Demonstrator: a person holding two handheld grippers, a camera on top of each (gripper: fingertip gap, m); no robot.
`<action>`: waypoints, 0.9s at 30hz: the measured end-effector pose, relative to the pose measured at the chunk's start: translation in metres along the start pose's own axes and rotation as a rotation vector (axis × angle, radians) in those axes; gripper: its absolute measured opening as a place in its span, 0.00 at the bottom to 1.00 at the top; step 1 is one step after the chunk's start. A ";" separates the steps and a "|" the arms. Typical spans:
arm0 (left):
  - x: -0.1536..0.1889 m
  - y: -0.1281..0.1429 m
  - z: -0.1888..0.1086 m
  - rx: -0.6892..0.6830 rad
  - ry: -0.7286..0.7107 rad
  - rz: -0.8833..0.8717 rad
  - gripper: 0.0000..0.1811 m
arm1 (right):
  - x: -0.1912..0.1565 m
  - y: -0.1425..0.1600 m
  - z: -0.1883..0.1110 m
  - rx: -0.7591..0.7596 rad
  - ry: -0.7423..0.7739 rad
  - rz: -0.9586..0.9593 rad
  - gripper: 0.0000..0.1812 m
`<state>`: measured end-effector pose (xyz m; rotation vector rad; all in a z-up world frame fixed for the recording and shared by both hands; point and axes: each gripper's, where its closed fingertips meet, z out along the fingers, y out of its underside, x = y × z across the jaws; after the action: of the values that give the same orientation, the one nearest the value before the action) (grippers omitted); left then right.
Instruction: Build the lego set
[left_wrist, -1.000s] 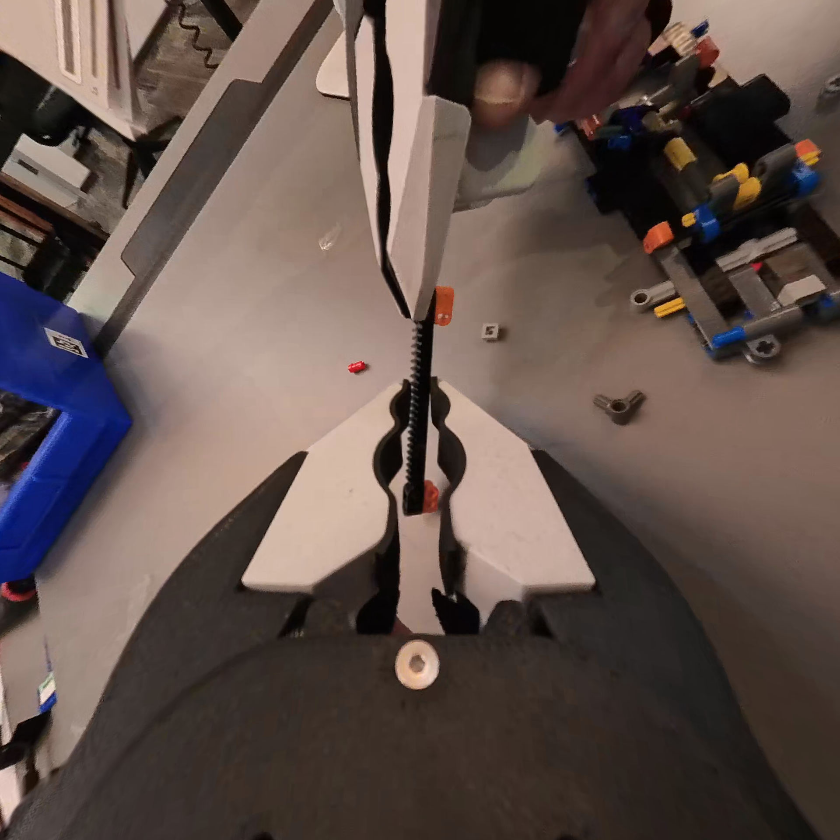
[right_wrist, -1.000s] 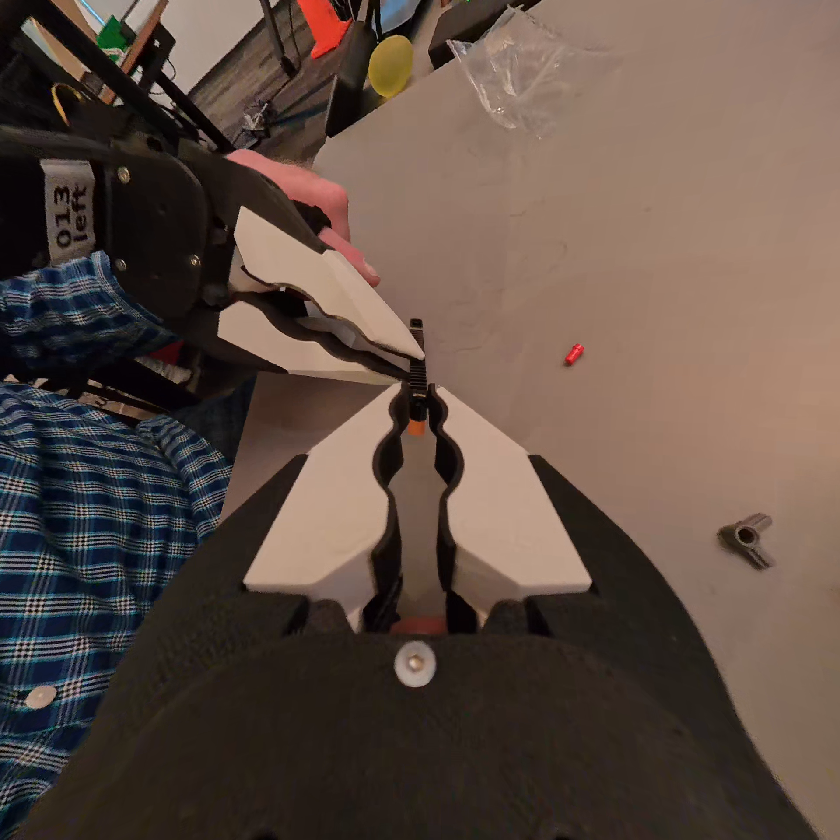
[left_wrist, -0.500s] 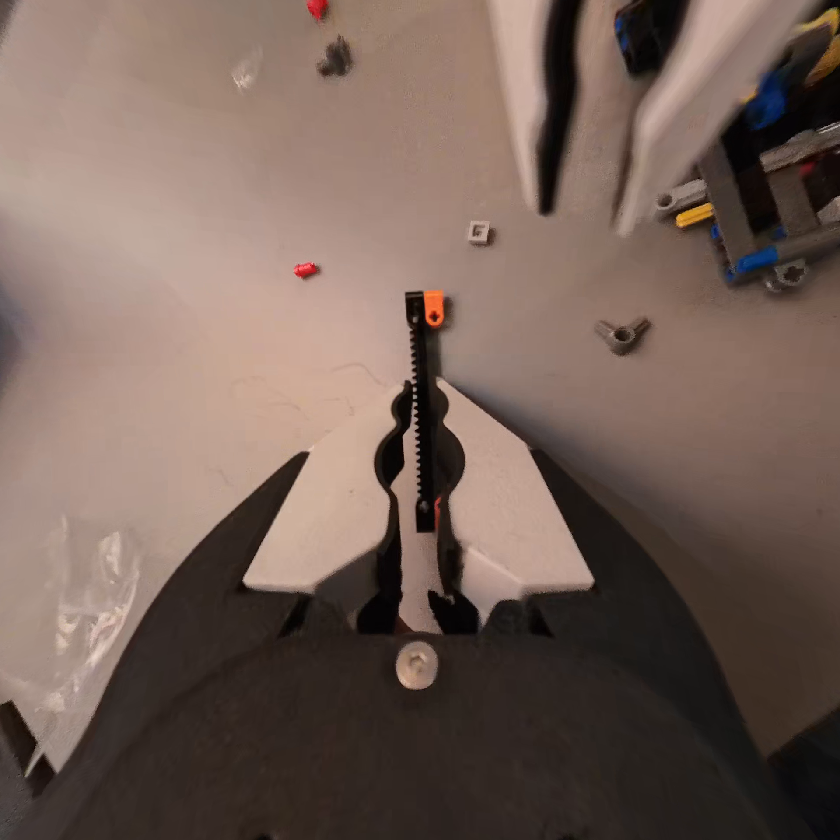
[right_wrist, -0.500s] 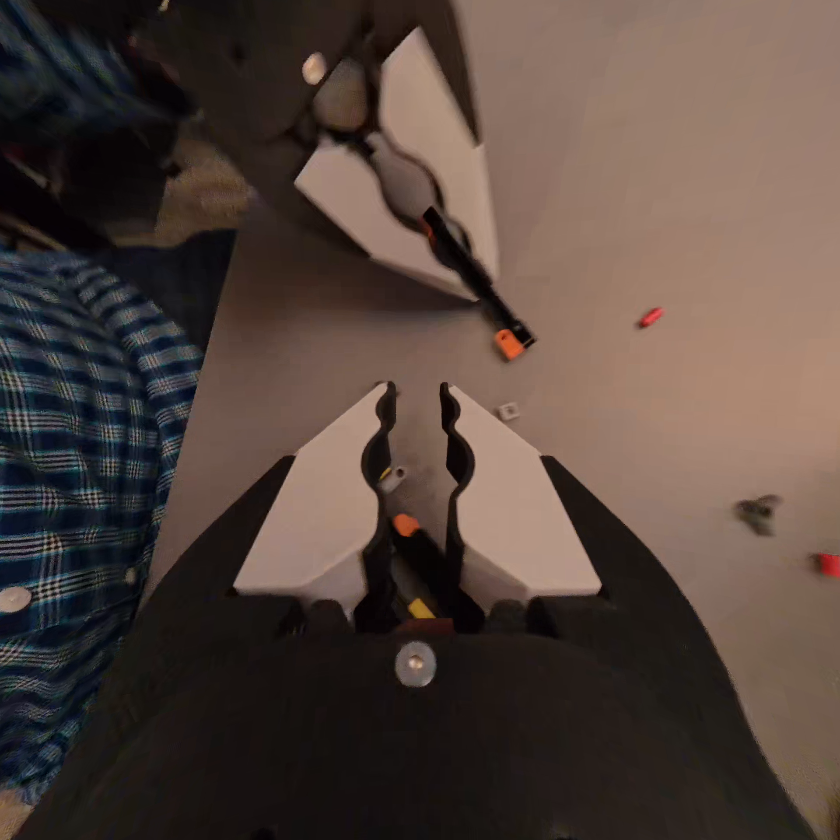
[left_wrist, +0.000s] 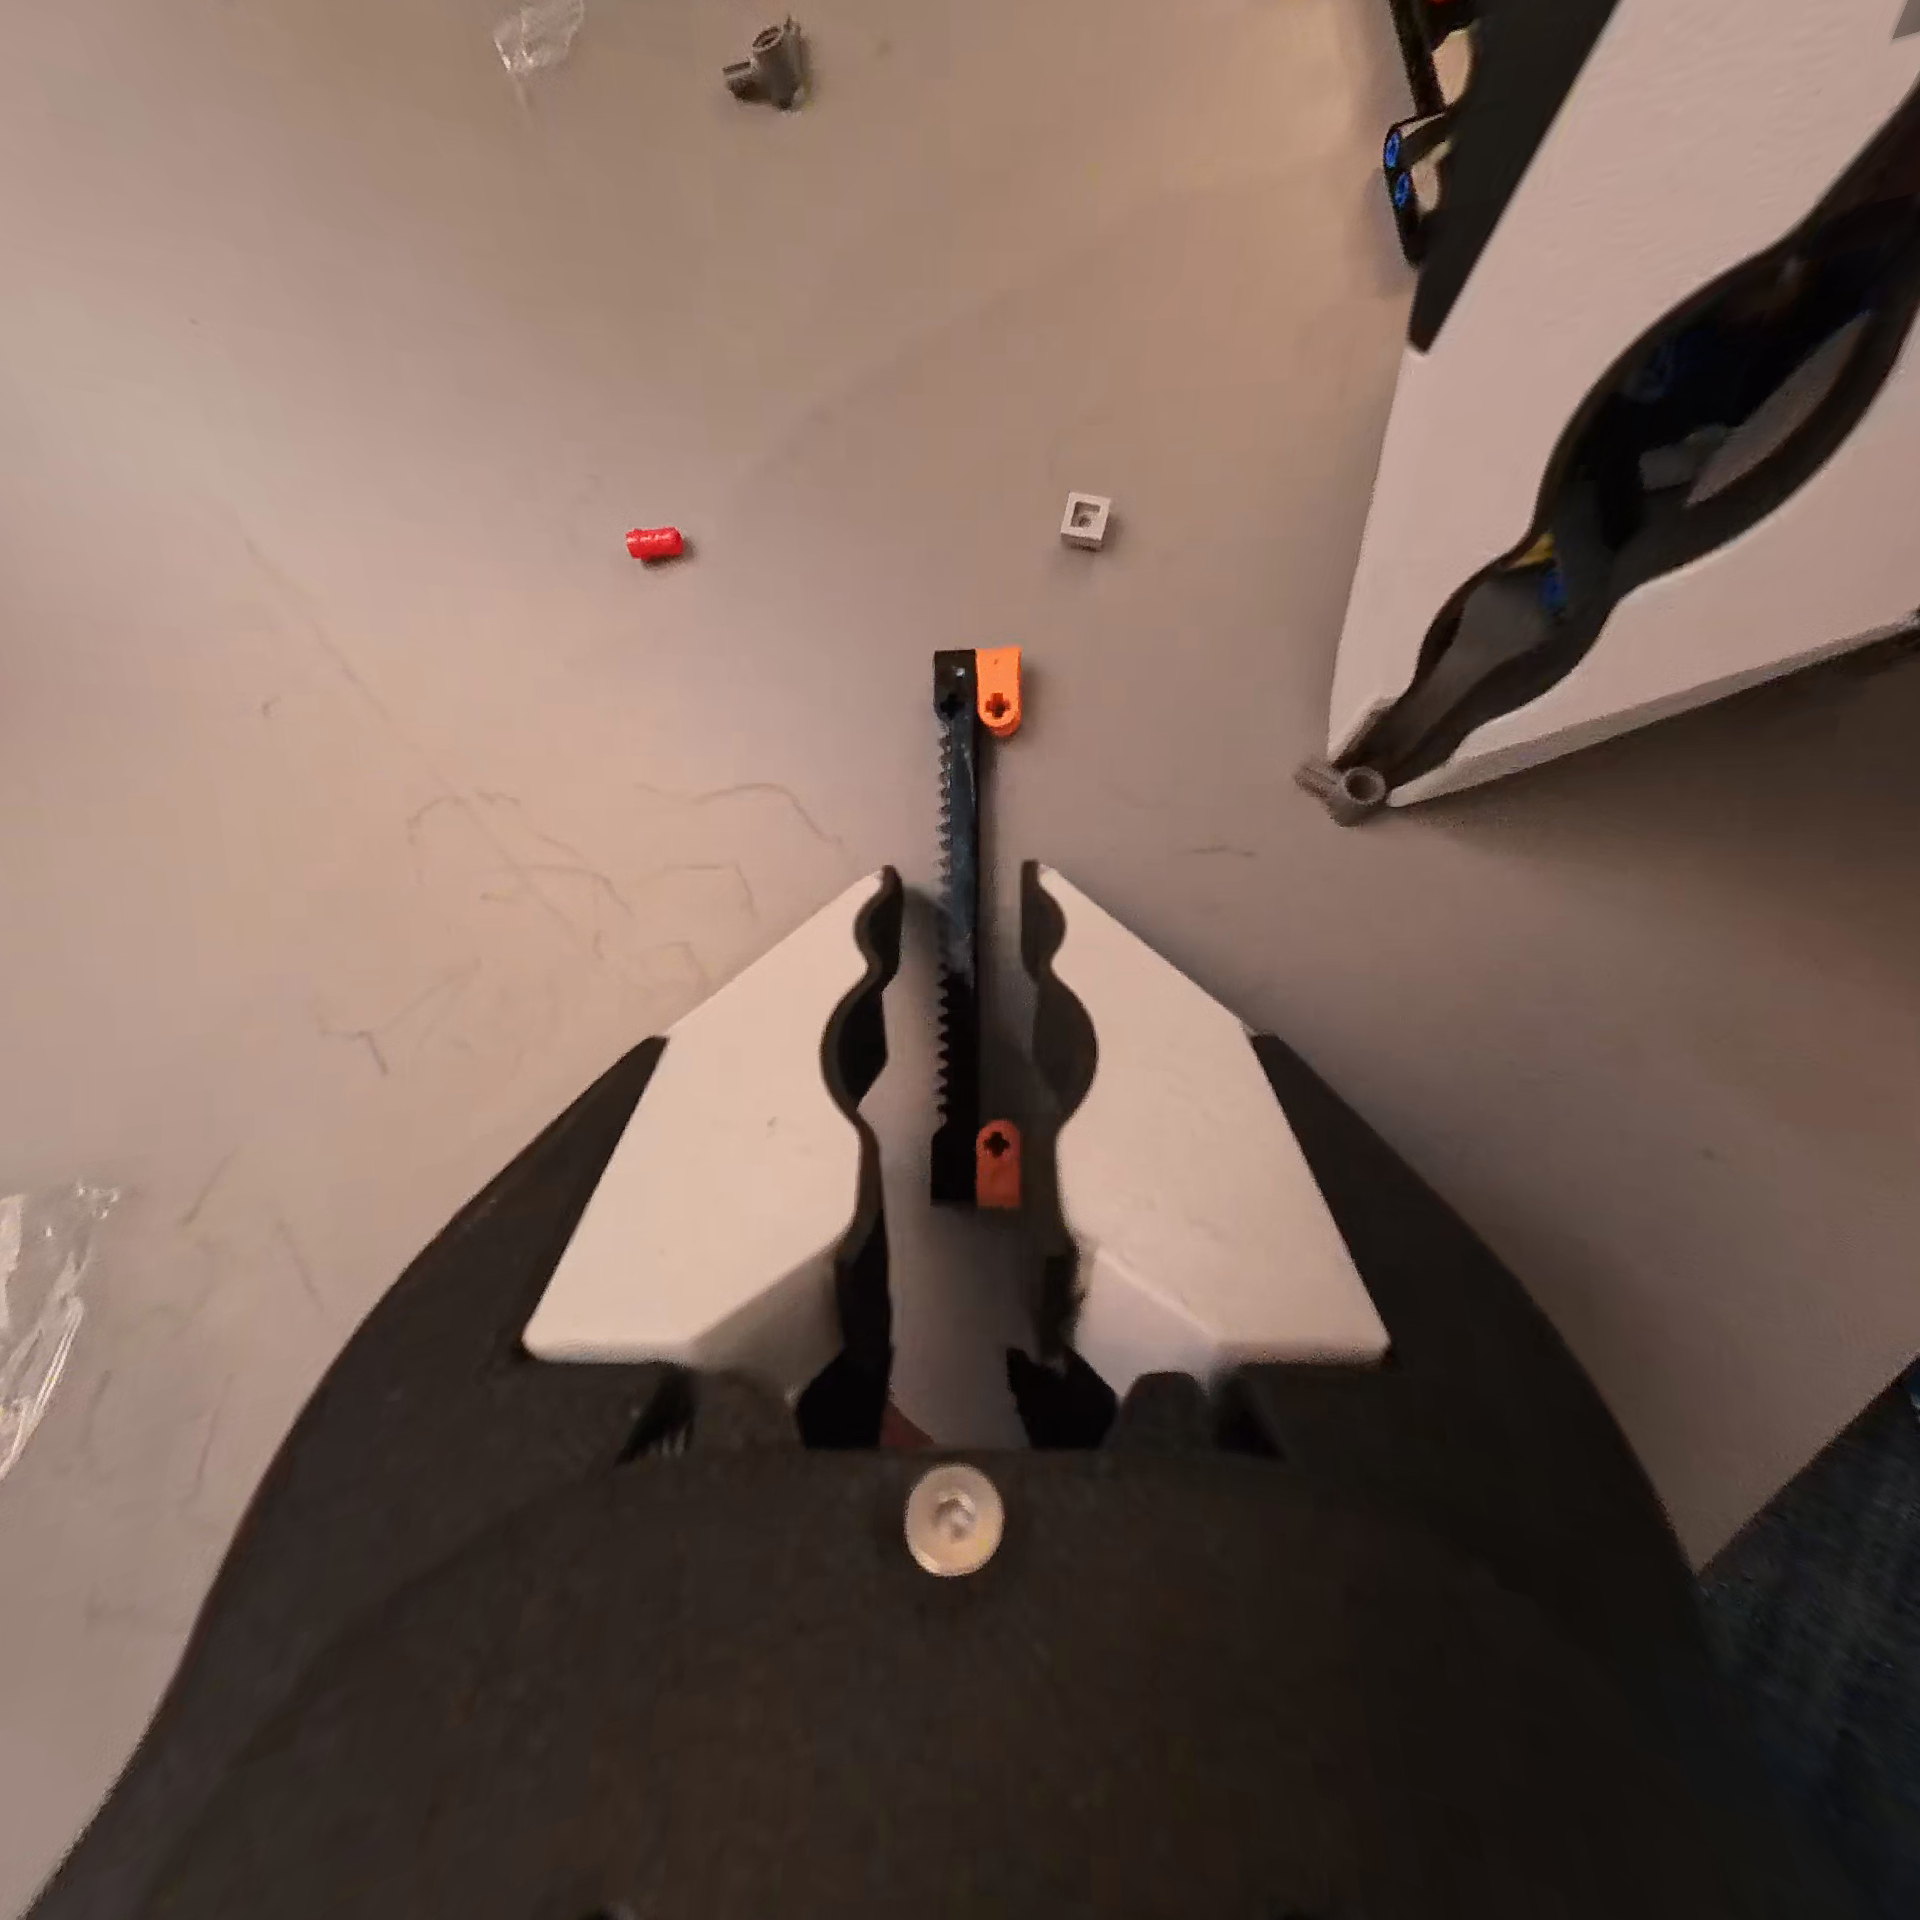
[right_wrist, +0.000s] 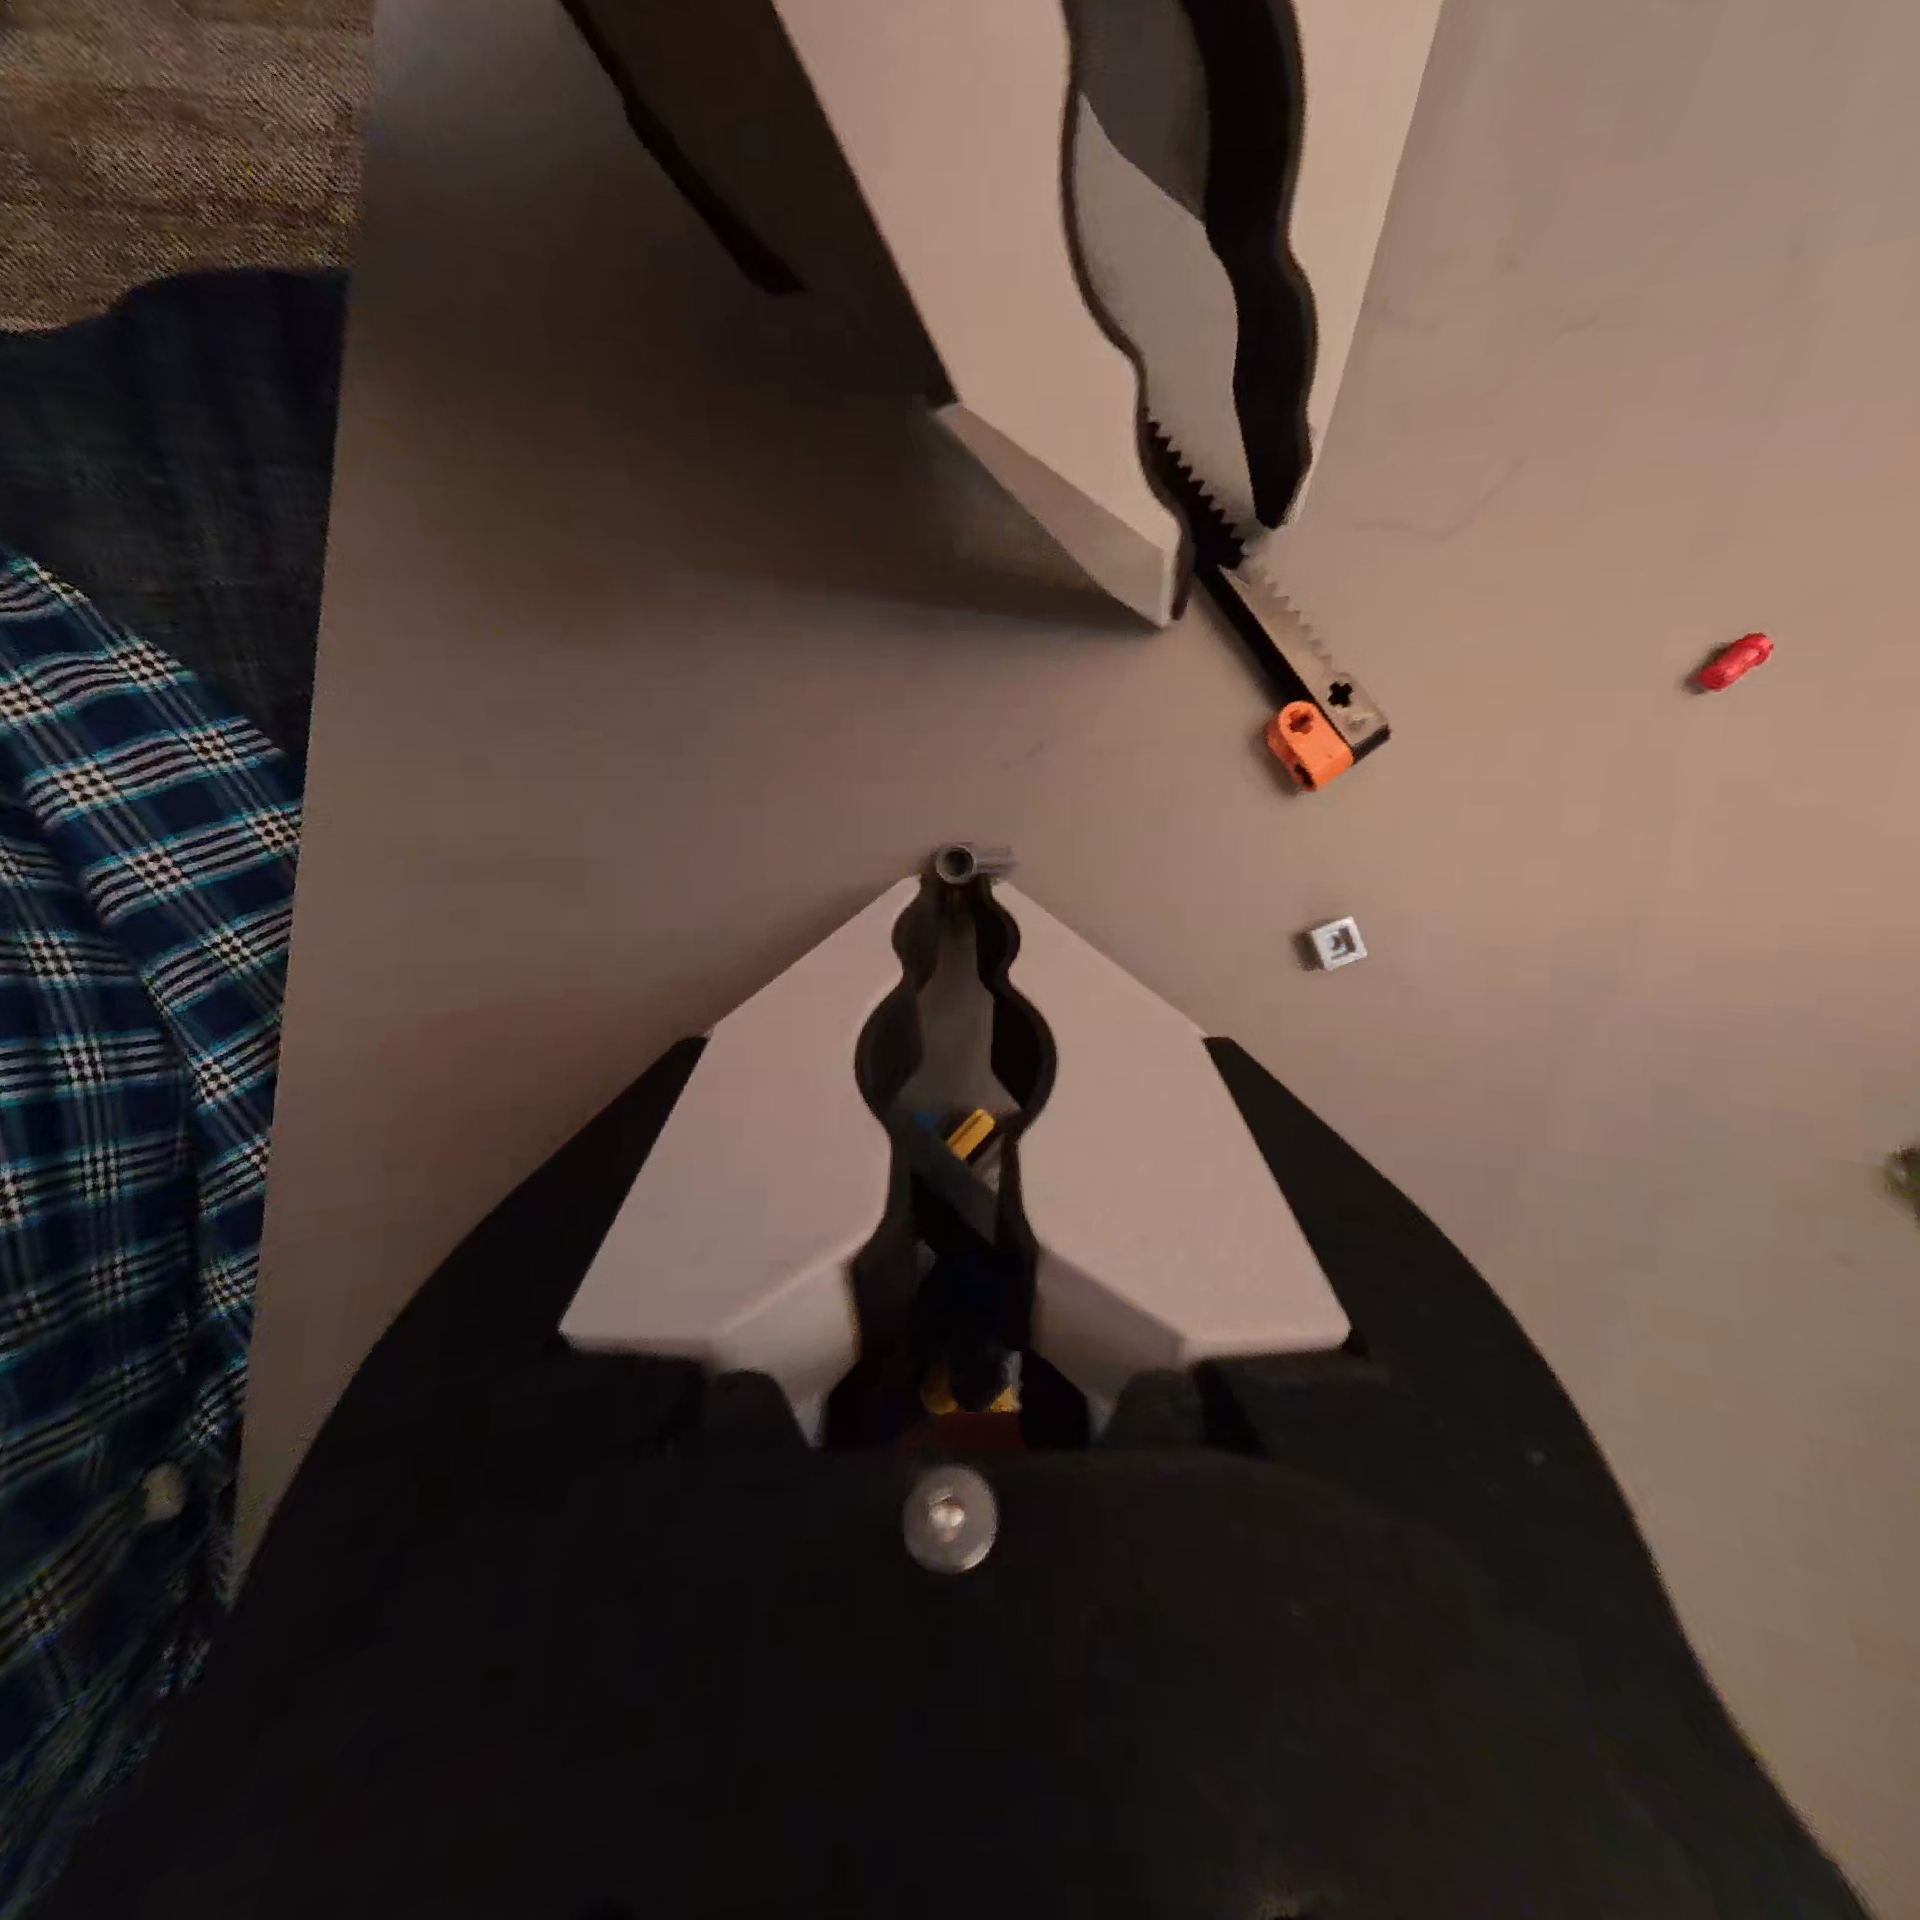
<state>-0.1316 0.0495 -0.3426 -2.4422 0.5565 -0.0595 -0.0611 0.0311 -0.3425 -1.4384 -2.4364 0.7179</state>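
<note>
Here, no legible writing shows.

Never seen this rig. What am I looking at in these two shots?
No robot: a person holds a two-finger gripper in each hand, each with a camera looking along its white fingers. One picture is from the left gripper, open around a black toothed rack with orange end pieces. The other is from the right gripper, shut on a small grey connector. On the grey table lie a red pin and a light grey square piece.
</note>
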 end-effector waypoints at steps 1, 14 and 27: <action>0.000 0.000 -0.001 0.005 -0.008 0.013 0.14 | 0.000 -0.001 0.000 0.006 -0.012 0.006 0.02; 0.043 -0.053 -0.024 0.240 -0.113 0.466 0.13 | 0.010 -0.025 -0.045 0.256 -0.358 0.185 0.01; 0.048 -0.066 -0.017 0.277 -0.154 0.465 0.04 | 0.016 -0.026 -0.057 0.264 -0.521 0.181 0.02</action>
<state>-0.0661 0.0677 -0.2938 -1.9795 0.9611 0.2272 -0.0643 0.0516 -0.2809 -1.5210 -2.4390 1.5625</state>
